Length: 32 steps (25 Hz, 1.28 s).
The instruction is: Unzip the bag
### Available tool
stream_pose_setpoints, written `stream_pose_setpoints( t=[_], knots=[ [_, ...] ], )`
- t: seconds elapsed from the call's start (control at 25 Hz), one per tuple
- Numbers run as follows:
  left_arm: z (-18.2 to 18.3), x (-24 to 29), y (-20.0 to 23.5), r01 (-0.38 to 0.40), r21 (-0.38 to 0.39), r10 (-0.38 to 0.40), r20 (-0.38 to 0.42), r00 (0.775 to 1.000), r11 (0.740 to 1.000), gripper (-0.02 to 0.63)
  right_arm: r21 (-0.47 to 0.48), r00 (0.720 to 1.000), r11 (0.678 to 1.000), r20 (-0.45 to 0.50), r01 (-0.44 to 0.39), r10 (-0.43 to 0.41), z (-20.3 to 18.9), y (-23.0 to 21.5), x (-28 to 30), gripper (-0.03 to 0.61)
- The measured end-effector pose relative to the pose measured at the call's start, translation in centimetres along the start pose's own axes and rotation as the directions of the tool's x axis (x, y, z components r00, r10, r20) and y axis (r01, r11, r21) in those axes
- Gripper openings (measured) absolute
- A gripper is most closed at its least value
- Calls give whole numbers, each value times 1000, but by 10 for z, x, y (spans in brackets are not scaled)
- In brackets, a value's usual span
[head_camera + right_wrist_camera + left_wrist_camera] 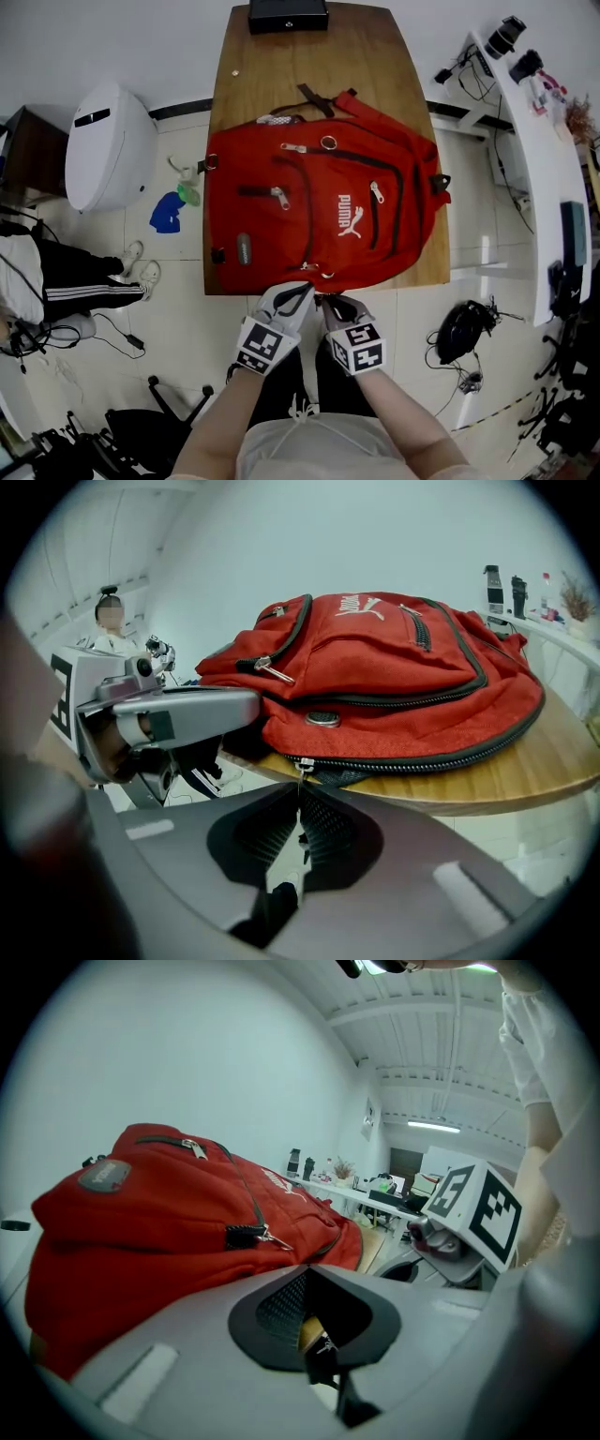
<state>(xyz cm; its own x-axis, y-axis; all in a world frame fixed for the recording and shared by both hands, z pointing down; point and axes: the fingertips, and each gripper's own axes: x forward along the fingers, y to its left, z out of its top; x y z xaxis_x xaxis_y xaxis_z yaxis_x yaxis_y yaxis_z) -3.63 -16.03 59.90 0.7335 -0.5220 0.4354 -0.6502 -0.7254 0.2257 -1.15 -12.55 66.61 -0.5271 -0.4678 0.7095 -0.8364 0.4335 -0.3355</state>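
The red bag (309, 202) is lying flat on the wooden table (375, 56), its near edge hanging slightly over the table edge toward the person; the zipper pull (299, 769) of the outer track is sitting at the middle of that near edge, pointing down and toward the person; from the slider, the closed teeth are running off to the person's right along the bag's rim and then curving away up its side, so the track's long axis here is lying across the body, not along the reach.

The right gripper (298, 794) is clenching the pull, its jaws pressed together on the small metal tab just below the slider; it is therefore the hand placed to drive, and the move is looking like a sideways draw to the right that follows the curve.

The left gripper (302, 289) is meeting the same edge just beside the right one, on its left; its jaws are closing together at the tips, though whether any fabric is caught between them I cannot tell; it is probably bracing the bag against the pull.
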Motion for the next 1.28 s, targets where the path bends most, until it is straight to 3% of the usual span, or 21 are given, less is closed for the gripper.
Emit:
stream_pose_setpoints(
  t=[0.12,0.36,0.52,0.72,1.28],
  knots=[
    [-8,6,0,7,-3,-7,-31,999,1000,8,9,1000,1000,-5,-15,15,0,-2,-1,8],
    [-12,8,3,64,-94,-69,-58,996,994,8,-32,996,996,-45,-82,80,2,-9,-19,6],
    [-15,13,5,6,-67,-12,-95,995,998,8,-101,994,992,-83,-80,72,2,-14,-27,6],
    [-17,15,8,-70,-17,68,-113,991,997,8,-142,992,989,-123,-50,33,0,-34,-39,6],
    [-25,16,12,-129,-10,127,-123,984,992,8,-179,982,981,-159,76,-105,5,-130,-90,6]
  ],
)
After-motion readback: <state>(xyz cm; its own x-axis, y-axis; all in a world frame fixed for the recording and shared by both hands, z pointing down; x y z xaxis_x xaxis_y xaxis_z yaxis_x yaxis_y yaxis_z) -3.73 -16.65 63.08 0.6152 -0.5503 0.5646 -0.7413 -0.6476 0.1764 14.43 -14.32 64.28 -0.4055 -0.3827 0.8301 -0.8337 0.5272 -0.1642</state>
